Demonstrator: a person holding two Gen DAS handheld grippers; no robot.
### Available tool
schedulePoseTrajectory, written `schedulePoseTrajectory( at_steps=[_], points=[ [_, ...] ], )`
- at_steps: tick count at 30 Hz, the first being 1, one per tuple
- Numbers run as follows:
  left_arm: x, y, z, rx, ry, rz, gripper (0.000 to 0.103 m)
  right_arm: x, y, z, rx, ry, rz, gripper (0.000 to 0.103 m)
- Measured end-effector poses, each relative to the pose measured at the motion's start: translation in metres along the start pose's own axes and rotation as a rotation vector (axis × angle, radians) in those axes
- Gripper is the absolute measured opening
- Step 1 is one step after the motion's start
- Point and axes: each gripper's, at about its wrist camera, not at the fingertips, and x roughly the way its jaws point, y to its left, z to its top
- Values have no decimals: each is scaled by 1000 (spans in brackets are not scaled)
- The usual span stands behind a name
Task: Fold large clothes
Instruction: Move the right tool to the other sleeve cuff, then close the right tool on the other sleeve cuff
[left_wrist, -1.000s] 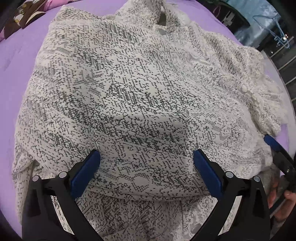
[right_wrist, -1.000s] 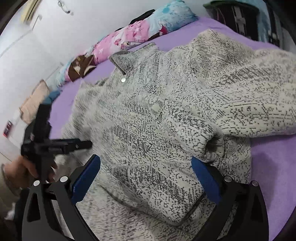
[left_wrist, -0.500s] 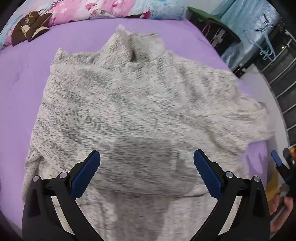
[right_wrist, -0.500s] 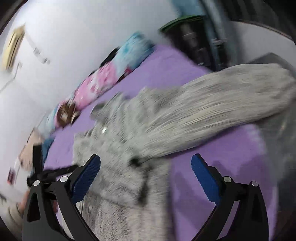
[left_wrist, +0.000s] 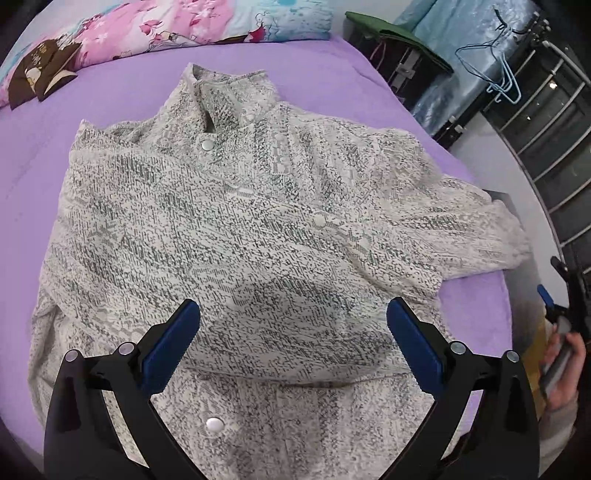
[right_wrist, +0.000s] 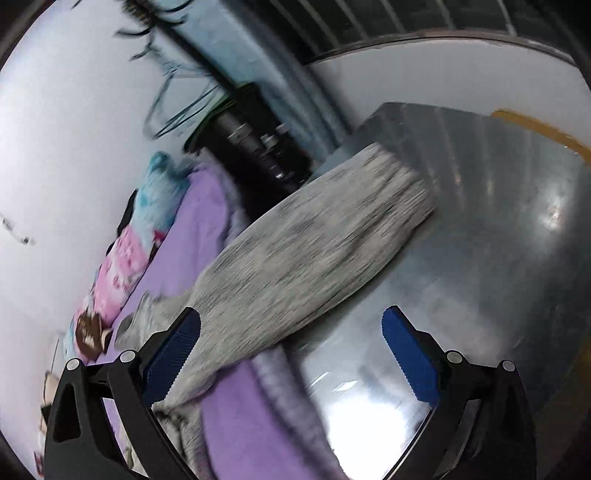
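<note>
Lying spread across a purple bed (left_wrist: 110, 92): a nubbly, grey-and-cream speckled knit jacket (left_wrist: 229, 229) with metal snaps, one sleeve (right_wrist: 314, 240) hanging off the edge. Hovering above, left gripper (left_wrist: 293, 341) and right gripper (right_wrist: 291, 341), blue-padded jaws spread wide, pinching nothing.

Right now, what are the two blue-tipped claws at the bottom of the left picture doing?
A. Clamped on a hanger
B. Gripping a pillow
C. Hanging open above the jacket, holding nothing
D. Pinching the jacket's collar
C: the left gripper is spread wide over the jacket, and nothing sits between its pads.
</note>
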Motion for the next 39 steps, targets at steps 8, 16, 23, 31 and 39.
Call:
schedulePoseTrajectory(
  at_steps=[8, 16, 23, 31, 39],
  points=[
    [14, 6, -5, -45, 25, 11, 97, 35, -35, 52, 41, 24, -43, 97],
    [17, 3, -2, -17, 36, 42, 97, 68, -48, 67, 80, 61, -85, 97],
    [15, 2, 0, -13, 32, 44, 97, 82, -51, 69, 66, 52, -106, 98],
    [15, -2, -2, -3, 30, 49, 97, 85, -47, 69, 41, 12, -130, 96],
    [9, -4, -1, 10, 23, 44, 97, 82, -58, 71, 80, 6, -133, 53]
  ],
)
